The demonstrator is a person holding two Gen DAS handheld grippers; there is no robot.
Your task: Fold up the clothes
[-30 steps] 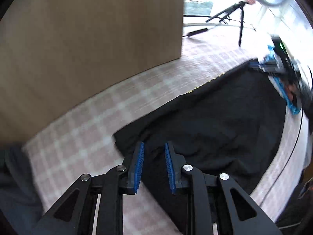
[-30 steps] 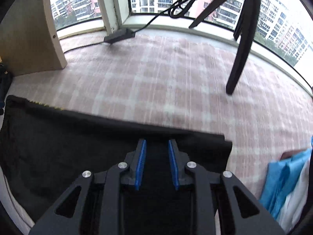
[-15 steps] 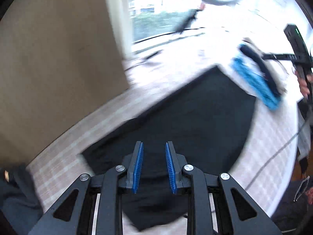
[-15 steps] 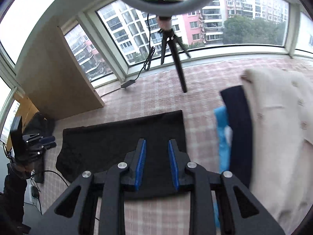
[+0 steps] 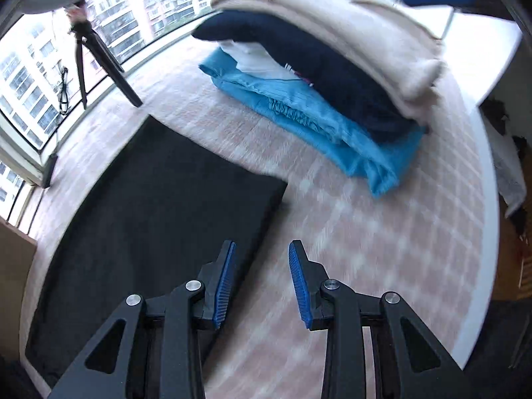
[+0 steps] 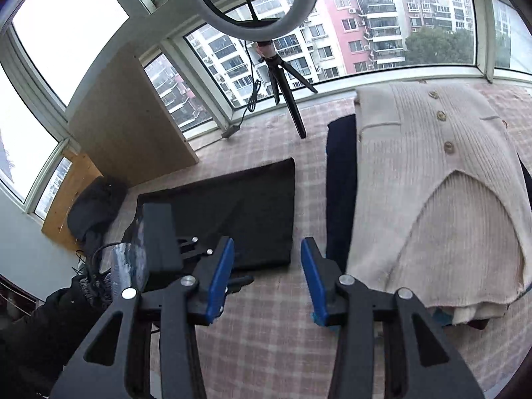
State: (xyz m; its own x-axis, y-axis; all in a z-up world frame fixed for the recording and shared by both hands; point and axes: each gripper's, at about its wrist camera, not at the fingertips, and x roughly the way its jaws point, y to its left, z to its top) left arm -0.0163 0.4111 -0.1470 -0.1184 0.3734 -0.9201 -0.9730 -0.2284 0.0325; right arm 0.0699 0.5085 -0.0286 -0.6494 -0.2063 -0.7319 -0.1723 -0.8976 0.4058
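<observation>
both my grippers, left and right, hang released and empty, black cloth folded flat ahead-left, folded pile ahead-right, nothing visibly left unfolded.

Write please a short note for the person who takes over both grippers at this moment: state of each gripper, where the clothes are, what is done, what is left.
Left gripper: open, empty, above the near edge of the black folded garment.
Right gripper: open, empty, raised over the pink checked cloth.
Black garment lies flat as a rectangle, apparently folded.
Beside it, a stack: cream knitted cardigan on top, navy garment, bright blue garment at the bottom.
Left: probably put the black garment on the stack.
</observation>
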